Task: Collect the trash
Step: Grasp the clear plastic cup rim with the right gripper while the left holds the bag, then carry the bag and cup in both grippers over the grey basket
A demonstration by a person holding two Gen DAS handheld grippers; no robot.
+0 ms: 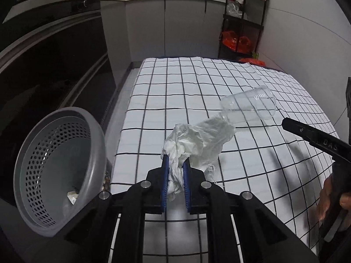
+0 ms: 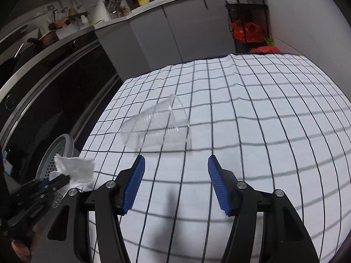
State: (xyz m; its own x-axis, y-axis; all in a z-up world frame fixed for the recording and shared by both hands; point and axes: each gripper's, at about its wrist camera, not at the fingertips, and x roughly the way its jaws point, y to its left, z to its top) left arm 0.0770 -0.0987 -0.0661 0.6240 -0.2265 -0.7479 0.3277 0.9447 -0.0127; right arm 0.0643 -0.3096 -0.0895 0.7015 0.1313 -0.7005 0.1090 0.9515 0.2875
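Note:
My left gripper (image 1: 175,162) is shut on a crumpled white tissue (image 1: 197,142) and holds it above the checked tablecloth (image 1: 175,83), just right of a grey perforated bin (image 1: 54,166). The tissue also shows in the right wrist view (image 2: 74,171), next to the bin (image 2: 59,151). A clear plastic cup (image 1: 250,107) lies on its side on the cloth beyond the tissue. My right gripper (image 2: 176,164) is open and empty, just short of the cup (image 2: 155,125), which lies ahead between its blue fingertips (image 2: 136,175).
The bin sits off the table's left edge, in front of a dark oven front (image 1: 54,65). Grey cabinets (image 1: 164,26) and a black shelf rack (image 1: 241,22) with red bags stand beyond the table's far edge. The right gripper's body (image 1: 318,142) shows at right.

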